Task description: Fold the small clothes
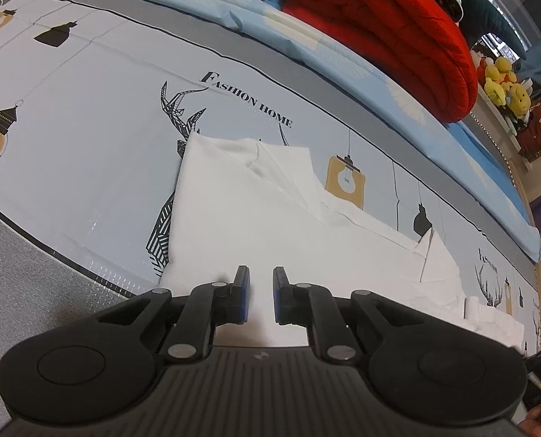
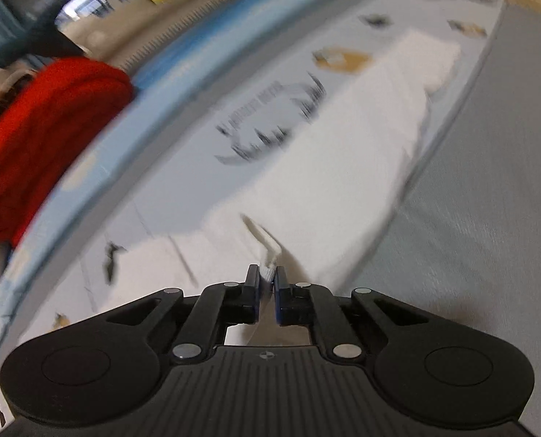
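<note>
Bed clutter, non-task

Printed sheet [image 1: 88, 116] with lamps, deer, "FASHION HOME" text covers the mattress. Light blue quilt [image 1: 234, 7] along far edge, red blanket [image 1: 390, 32] folded on top of it. Yellow plush toys [image 1: 505, 85] beyond far right corner, on a shelf

Even, soft indoor light; the left wrist view is sharp, the right motion-blurred, both bowed at the edges.

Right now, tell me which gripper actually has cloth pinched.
The right gripper: its jaws are nearly closed on an edge of the white garment. The left gripper hovers open above it, gripping nothing.
</note>
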A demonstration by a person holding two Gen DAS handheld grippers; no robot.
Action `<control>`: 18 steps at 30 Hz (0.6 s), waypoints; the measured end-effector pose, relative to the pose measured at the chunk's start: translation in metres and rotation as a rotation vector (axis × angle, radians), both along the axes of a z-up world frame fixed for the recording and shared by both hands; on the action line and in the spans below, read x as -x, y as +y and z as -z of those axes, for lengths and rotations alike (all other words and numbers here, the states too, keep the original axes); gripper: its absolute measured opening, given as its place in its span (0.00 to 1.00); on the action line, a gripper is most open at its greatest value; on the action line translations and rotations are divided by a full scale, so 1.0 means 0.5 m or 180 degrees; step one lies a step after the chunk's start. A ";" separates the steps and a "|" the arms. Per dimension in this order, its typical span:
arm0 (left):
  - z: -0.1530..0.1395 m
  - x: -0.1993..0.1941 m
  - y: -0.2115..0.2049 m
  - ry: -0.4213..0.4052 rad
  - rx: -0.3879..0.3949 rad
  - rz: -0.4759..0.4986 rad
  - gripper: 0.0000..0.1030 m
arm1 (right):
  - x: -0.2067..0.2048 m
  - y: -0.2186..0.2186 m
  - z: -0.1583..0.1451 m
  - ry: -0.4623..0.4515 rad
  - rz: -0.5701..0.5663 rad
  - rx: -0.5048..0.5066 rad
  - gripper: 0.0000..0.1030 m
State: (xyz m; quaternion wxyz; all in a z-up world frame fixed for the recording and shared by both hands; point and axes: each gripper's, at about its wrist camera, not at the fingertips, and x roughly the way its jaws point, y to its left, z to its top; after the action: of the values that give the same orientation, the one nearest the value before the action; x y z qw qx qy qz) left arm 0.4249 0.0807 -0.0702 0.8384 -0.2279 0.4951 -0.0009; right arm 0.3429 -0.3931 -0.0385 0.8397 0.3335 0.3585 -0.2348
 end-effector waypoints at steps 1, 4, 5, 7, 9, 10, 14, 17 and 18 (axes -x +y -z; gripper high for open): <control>0.000 0.000 0.000 0.0002 0.0000 0.0001 0.12 | 0.004 0.007 -0.014 -0.0149 -0.0029 0.0069 0.06; 0.000 -0.001 0.001 0.0009 -0.0002 0.0011 0.12 | -0.004 0.003 -0.015 -0.0162 -0.0035 0.0126 0.07; 0.000 -0.001 0.002 0.0012 -0.0002 0.0013 0.12 | -0.007 -0.007 0.001 0.0024 0.0044 0.0049 0.07; 0.000 -0.001 0.004 0.0018 0.0001 0.0011 0.12 | -0.006 -0.030 0.052 0.0529 0.0256 -0.0153 0.07; -0.001 -0.001 0.004 0.0019 0.0009 0.0007 0.12 | 0.000 -0.040 0.076 0.0709 0.0363 -0.0237 0.12; -0.001 -0.001 0.004 0.0018 0.0012 0.0010 0.12 | 0.001 -0.039 0.071 0.0676 0.0360 -0.0183 0.13; 0.002 0.001 -0.002 0.0033 0.0012 0.0064 0.12 | 0.001 -0.009 0.000 0.0140 0.0218 0.0233 0.13; 0.012 0.001 -0.004 0.0086 0.0048 0.0060 0.21 | -0.006 -0.001 -0.007 -0.0099 0.0016 0.0089 0.14; 0.016 0.001 -0.005 0.0115 0.0057 0.0057 0.23 | -0.013 -0.004 0.008 -0.0037 -0.0061 -0.0102 0.15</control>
State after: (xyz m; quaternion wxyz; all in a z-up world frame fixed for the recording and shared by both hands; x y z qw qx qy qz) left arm 0.4242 0.0781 -0.0783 0.8273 -0.2309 0.5121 -0.0086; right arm 0.3494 -0.3954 -0.0425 0.8385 0.3448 0.3606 -0.2191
